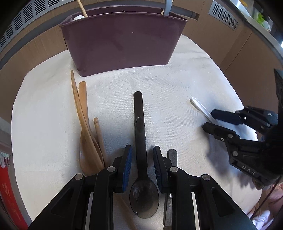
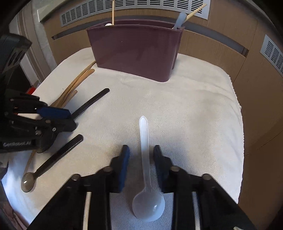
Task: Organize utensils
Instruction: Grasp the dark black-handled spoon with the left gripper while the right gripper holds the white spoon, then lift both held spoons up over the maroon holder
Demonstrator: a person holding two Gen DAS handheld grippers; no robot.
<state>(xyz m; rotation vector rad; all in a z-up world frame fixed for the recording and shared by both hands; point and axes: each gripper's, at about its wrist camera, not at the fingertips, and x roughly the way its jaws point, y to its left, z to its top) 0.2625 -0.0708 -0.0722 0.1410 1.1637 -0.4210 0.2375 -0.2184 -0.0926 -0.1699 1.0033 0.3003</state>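
My left gripper (image 1: 142, 154) is open, its jaws on either side of the handle of a dark translucent spoon (image 1: 140, 134) that lies on the white cloth (image 1: 176, 85). My right gripper (image 2: 141, 152) is open around the handle of a white plastic spoon (image 2: 145, 150), also flat on the cloth. A maroon utensil holder (image 1: 122, 40) stands at the back, with a few utensils in it; it also shows in the right wrist view (image 2: 136, 47). Wooden utensils (image 1: 84, 123) lie to the left. A second dark spoon (image 2: 53, 159) lies by the left gripper (image 2: 58, 118).
The cloth covers a small table with wooden panelled walls (image 2: 221, 44) and vents (image 2: 134, 8) behind. A red object (image 1: 7, 185) sits off the table's left edge. The right gripper shows at the right of the left wrist view (image 1: 210, 120).
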